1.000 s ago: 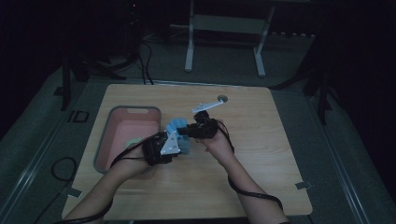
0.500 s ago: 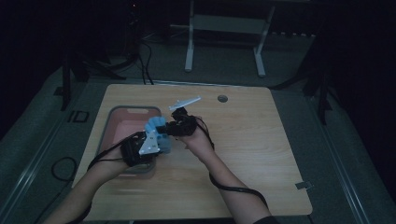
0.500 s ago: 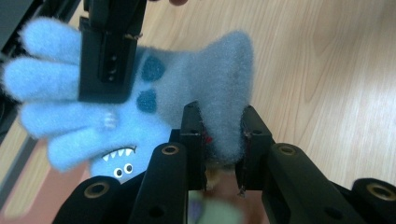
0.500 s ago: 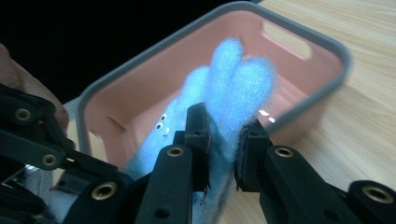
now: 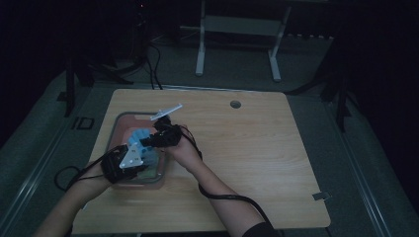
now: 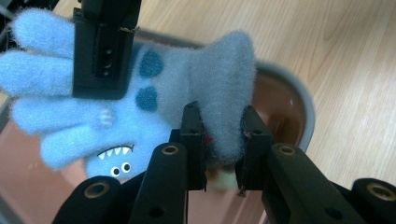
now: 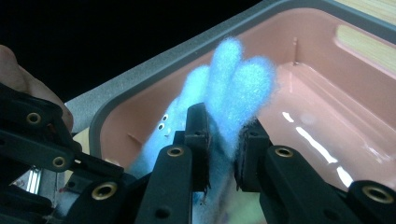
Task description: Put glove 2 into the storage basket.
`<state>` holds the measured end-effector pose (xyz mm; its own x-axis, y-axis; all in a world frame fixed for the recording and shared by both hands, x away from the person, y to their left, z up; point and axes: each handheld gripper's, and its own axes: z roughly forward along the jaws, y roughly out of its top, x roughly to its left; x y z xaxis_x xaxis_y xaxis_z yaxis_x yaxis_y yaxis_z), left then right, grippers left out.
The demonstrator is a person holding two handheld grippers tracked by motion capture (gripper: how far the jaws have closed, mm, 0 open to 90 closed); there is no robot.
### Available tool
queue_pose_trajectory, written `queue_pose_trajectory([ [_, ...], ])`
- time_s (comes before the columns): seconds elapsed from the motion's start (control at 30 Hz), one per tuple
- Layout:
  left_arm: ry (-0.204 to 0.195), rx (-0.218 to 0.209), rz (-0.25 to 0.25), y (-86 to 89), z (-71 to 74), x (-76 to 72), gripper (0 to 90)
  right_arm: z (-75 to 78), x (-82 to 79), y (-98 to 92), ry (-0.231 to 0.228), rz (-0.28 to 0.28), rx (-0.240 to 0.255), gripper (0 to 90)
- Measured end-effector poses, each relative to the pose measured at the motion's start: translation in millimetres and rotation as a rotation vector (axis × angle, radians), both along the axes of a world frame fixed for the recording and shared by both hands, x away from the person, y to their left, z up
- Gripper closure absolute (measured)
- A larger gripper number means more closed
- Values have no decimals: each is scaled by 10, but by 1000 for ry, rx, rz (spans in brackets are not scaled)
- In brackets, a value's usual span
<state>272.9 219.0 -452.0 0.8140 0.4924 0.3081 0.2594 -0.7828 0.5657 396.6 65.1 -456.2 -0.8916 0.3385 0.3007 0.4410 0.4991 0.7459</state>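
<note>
Over the pink tray [image 5: 117, 129], both grippers now carry the blue fuzzy glove [image 5: 140, 139], having shifted leftward from the table's middle where they were a second ago. The left gripper [image 6: 219, 140] clamps the glove's cuff; the right gripper [image 7: 223, 140] pinches its fingers. The tray beneath looks bare inside, with the glove hanging just above its floor.

Light wooden rectangular table [image 5: 257, 163], rounded corners, standing on dark grey floor. Small round grommet hole [image 5: 235, 104] near the far edge. Shallow pink plastic tray with grey rim [image 5: 118, 123] sits directly on the tabletop, at the left side, near the left edge.
</note>
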Motion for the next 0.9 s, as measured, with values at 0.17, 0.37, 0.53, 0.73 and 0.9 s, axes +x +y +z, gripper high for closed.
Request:
queue_pose_trajectory([
  [0.17, 31, 5, 8, 10, -105, 48, 767, -109, 24, 68, -4, -3, -21, 782],
  [0.37, 71, 10, 12, -21, -273, 147, 766, -290, 93, 80, 34, -29, -75, 780],
  [0.53, 98, 30, 20, 19, -374, 209, 764, -409, 144, 113, 57, -43, -97, 775],
  [0.73, 124, 46, 20, 15, -416, 251, 761, -394, 130, 175, 29, -46, -138, 765],
  [0.9, 161, 40, 31, 17, -410, 291, 706, -394, 135, 175, 38, -49, -143, 628],
])
